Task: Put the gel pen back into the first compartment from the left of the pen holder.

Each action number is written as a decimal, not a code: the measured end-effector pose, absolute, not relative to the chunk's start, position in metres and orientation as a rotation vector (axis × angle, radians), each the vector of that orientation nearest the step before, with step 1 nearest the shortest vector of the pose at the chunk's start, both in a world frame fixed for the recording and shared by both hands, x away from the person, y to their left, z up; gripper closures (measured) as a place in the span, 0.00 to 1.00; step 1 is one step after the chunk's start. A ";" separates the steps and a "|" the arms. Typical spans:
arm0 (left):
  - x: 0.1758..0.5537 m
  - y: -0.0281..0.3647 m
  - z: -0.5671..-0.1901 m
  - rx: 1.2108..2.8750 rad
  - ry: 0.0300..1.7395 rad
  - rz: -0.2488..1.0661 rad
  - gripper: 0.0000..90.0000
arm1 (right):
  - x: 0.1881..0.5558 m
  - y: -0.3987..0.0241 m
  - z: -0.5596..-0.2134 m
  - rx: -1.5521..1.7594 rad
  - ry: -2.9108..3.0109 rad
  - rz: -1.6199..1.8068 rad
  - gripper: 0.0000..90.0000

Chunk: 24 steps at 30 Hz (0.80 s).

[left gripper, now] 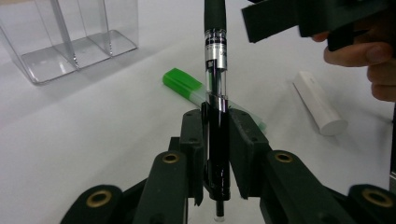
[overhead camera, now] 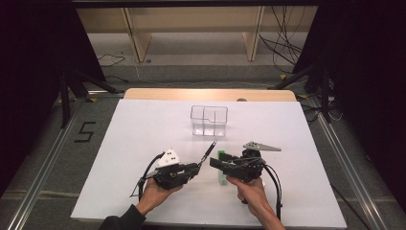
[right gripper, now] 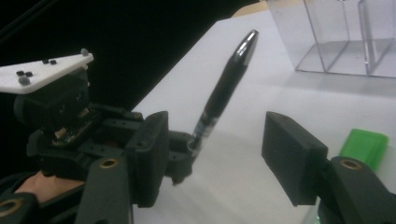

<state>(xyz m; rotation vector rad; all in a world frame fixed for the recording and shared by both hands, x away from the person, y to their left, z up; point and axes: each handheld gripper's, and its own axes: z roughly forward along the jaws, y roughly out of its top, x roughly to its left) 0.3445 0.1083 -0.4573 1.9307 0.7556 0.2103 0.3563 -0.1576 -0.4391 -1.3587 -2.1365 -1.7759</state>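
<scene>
A big white sheet [overhead camera: 143,158] covers the table, smooth and flat. At the far edge a strip of pale wood [overhead camera: 210,94] peeks out. Past the table the floor is grey, with black cables [overhead camera: 282,45] lying on it and light wooden legs [overhead camera: 139,40] standing behind. Dark curtains hang on both sides.

The clear box [overhead camera: 209,120] stands on the far middle part of the sheet. It is see-through plastic with thin walls that split it into little rooms, and its corners are rounded.

On the person's side of the clear box, the left gripper [overhead camera: 195,168] is shut tight on a pen [overhead camera: 208,150]. The pen is long, round and black, with a shiny silver band and a see-through part in the middle. Its tip points up and toward the clear box, well apart from it. In the left gripper view the black pads [left gripper: 194,144] press on the pen's lower part from both sides.

The right gripper [overhead camera: 216,163] is just beside the pen, also on the person's side of the clear box. Its jaws stand apart and hold nothing. In the right gripper view the pen leans in the gap between the blocky black pads [right gripper: 289,158] and touches neither.

A green marker [overhead camera: 221,167] lies flat on the sheet near the right gripper. It has a bright green cap and a clear body. A white stick [left gripper: 320,103], round and chalky, lies close by it.
</scene>
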 end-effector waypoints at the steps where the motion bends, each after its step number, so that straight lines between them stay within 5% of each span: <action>1: 0.343 0.108 -0.457 1.926 0.752 0.207 0.85 | 0.357 -0.156 -0.439 -1.362 -2.132 -1.769 0.50; 24: 0.330 0.105 -0.456 1.894 0.704 0.173 0.84 | 0.364 -0.143 -0.442 -1.344 -1.957 -1.777 0.86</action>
